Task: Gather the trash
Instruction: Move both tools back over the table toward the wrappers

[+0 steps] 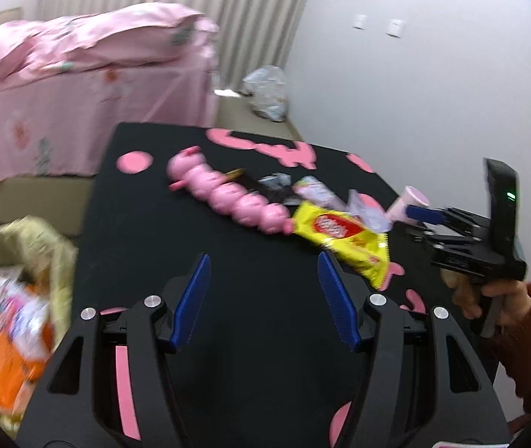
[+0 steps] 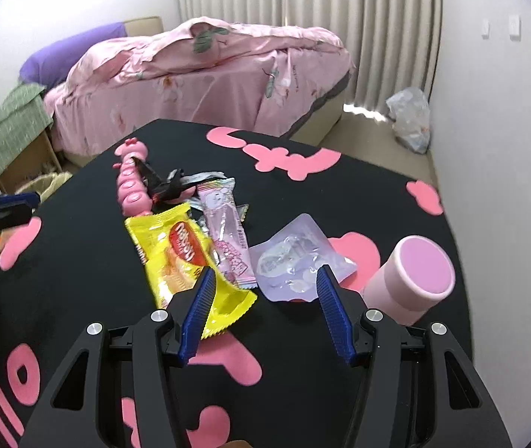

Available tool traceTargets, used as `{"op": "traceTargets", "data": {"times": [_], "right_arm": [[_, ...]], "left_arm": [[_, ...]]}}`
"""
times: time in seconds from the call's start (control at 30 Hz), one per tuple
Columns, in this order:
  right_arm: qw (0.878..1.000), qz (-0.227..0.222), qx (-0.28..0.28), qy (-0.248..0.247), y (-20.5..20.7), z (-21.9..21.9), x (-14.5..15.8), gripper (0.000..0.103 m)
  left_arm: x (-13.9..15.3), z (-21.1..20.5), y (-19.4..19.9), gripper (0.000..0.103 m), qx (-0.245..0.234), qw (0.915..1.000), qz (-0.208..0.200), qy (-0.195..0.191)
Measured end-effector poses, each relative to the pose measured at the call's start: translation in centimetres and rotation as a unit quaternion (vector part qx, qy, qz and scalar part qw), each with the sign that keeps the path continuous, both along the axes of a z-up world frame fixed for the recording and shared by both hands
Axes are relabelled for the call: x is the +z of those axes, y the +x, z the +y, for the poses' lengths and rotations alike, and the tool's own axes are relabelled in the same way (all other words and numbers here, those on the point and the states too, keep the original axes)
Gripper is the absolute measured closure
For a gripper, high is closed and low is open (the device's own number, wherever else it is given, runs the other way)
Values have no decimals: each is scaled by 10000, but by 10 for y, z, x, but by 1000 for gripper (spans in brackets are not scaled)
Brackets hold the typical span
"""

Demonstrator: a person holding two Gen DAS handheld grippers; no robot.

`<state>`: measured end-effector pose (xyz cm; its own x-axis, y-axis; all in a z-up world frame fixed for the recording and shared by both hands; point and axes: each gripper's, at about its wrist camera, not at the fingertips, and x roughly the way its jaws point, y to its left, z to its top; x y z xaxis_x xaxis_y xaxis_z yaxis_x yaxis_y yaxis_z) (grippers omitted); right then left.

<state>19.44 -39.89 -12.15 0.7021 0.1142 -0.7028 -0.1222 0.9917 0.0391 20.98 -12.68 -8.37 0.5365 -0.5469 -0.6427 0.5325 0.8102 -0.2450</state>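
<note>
Looking along our left tongs (image 1: 263, 265), we see the jaws spread wide with nothing between them, hanging over a bare black stretch of the table (image 1: 145, 224). Our right tongs (image 2: 265, 280) are parted too and empty, their jaws over the near ends of the trash.

The trash lies in a loose heap near the middle of the table. A yellow wrapper (image 2: 187, 261) lies nearest, its lower end under the left blue pad (image 2: 200, 310) of the right tongs as that view shows it. Beside it lies a pink sachet (image 2: 228, 239), and to the right of that a pale lilac pouch (image 2: 295, 257), whose near edge sits behind the other pad. Farther back, a black wrapper (image 2: 164, 183) rests against a pink caterpillar toy (image 2: 132, 179). A pink cup (image 2: 414, 280) lies on its side just right of the pouch.

In the left view a bin (image 1: 15, 298) stands off the table's left edge, lined with a yellowish bag and already holding orange and white packets. There our hand (image 1: 489, 295), in a rust sleeve, holds the right tongs at the right side of the table.

Behind stand a bed (image 2: 209, 74) with pink covers and a clear bag (image 2: 411, 119) on the floor.
</note>
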Motion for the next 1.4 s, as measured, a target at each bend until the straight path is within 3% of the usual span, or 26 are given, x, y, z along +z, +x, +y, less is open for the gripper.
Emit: {"op": "traceTargets", "data": {"times": [0.13, 0.27, 0.4, 0.47, 0.63, 0.73, 0.77, 0.87, 1.1, 1.33, 1.4], "right_arm": [[9992, -5, -316, -243, 11, 1, -8, 50], [9984, -106, -547, -93, 2, -8, -6, 50], [9945, -51, -986, 341, -12, -23, -12, 50], [9884, 34, -1290, 796, -14, -32, -20, 50], [9809, 229, -1406, 1327, 4, -34, -28, 54], [9801, 439, -1295, 1438, 19, -32, -34, 72], [9790, 540, -1183, 1569, 22, -32, -38, 82], [9786, 618, -960, 1710, 23, -29, -40, 96], [9905, 474, -290, 1258, -8, -6, -26, 98], [9919, 438, -91, 1187, -49, -2, -20, 98], [9925, 316, -18, 1185, -61, -1, -16, 98]], "left_arm": [[9, -39, 21, 46, -505, 9979, -343, 196], [5, -80, 53, 46, -895, 9922, -526, 692], [-17, -116, 96, 46, -921, 9839, -408, 1476], [-27, -122, 114, 46, -808, 9840, -229, 1574], [-45, -122, 127, 46, -778, 9859, 572, 1368], [-45, -124, 107, 57, -1104, 9818, 519, 1453], [-44, -123, 98, 64, -1207, 9808, 503, 1450], [-42, -120, 81, 75, -1198, 9818, 468, 1396], [-25, -82, 39, 78, -918, 9903, 630, 825], [-17, -35, -1, 78, -302, 9957, 625, 611], [-19, -26, -10, 68, -195, 9964, 616, 547]]}}
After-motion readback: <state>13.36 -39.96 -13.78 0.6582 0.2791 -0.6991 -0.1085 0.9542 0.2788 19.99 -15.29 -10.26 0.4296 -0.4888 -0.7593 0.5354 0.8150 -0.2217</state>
